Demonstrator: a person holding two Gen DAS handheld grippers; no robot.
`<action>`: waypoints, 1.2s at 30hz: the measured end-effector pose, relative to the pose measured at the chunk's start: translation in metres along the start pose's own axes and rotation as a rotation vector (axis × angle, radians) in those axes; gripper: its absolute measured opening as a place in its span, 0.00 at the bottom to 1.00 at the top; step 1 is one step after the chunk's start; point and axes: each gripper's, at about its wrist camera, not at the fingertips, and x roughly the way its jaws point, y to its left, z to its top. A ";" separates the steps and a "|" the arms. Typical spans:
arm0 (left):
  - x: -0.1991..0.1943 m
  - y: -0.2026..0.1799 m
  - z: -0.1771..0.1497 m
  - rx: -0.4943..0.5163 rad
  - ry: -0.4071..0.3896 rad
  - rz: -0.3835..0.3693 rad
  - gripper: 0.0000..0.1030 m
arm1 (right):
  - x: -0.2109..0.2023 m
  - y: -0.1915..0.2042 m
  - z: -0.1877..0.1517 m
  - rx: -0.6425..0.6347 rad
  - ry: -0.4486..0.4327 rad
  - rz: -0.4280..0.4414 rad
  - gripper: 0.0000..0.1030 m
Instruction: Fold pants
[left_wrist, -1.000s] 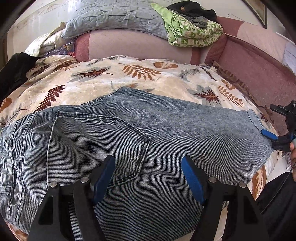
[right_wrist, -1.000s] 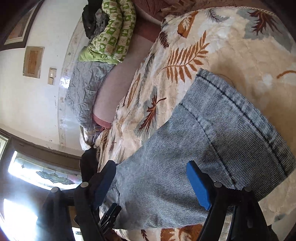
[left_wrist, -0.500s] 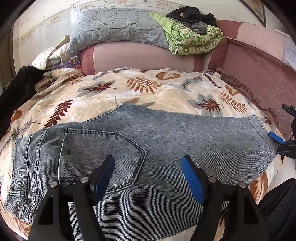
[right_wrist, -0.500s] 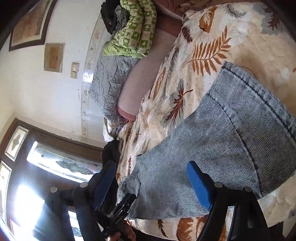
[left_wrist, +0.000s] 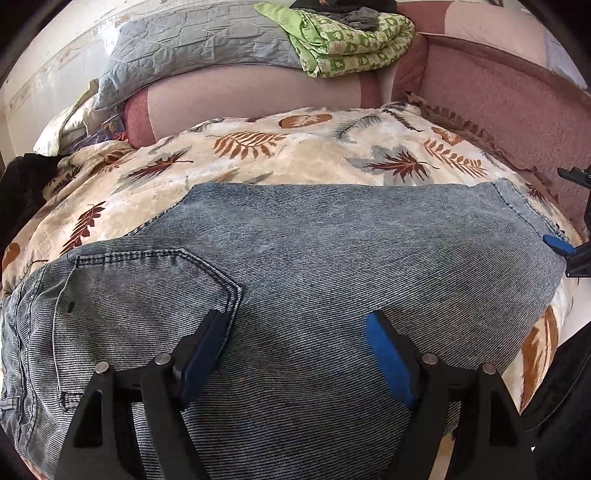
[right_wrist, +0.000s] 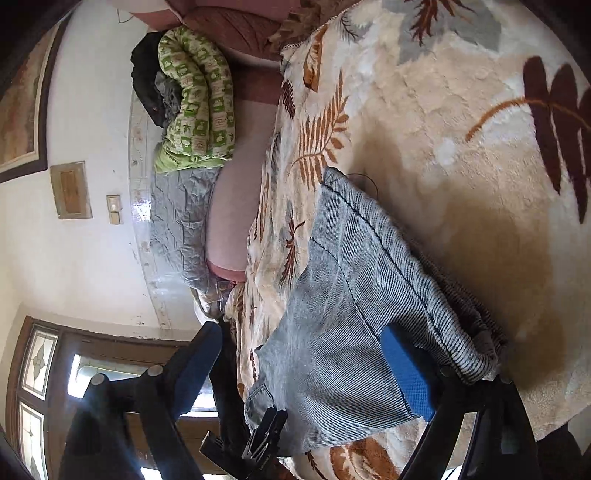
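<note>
Grey-blue jeans (left_wrist: 314, 266) lie flat across a leaf-print blanket (left_wrist: 258, 155), waist and back pocket (left_wrist: 147, 288) at the left, leg hems at the right. My left gripper (left_wrist: 295, 343) is open and empty just above the thigh area beside the pocket. My right gripper (right_wrist: 299, 365) is open at the hem end of the jeans (right_wrist: 343, 332). Its right finger (right_wrist: 406, 373) sits under the lifted hem edge and its left finger is off the cloth. The right gripper also shows at the right edge of the left wrist view (left_wrist: 569, 251).
A pink sofa back (left_wrist: 258, 92) carries a grey quilt (left_wrist: 192, 40) and a folded green blanket (left_wrist: 351, 37). Dark clothing (left_wrist: 22, 184) lies at the left. A wall with a window (right_wrist: 40, 369) is behind. The left gripper (right_wrist: 258, 443) shows low in the right wrist view.
The right gripper has dropped closer to the hem, and the hem edge has lifted over its right finger. The left gripper has moved lower and nearer the jeans. Both stay open.
</note>
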 end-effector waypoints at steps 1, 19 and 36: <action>0.000 0.001 0.000 -0.009 -0.003 -0.005 0.78 | 0.001 0.003 -0.001 -0.013 -0.006 -0.016 0.88; -0.009 0.011 -0.003 -0.078 -0.020 -0.058 0.78 | -0.043 0.005 -0.005 -0.068 -0.137 0.041 0.89; -0.014 0.009 -0.009 -0.058 -0.084 0.046 0.78 | -0.050 -0.006 -0.003 -0.007 -0.095 0.225 0.90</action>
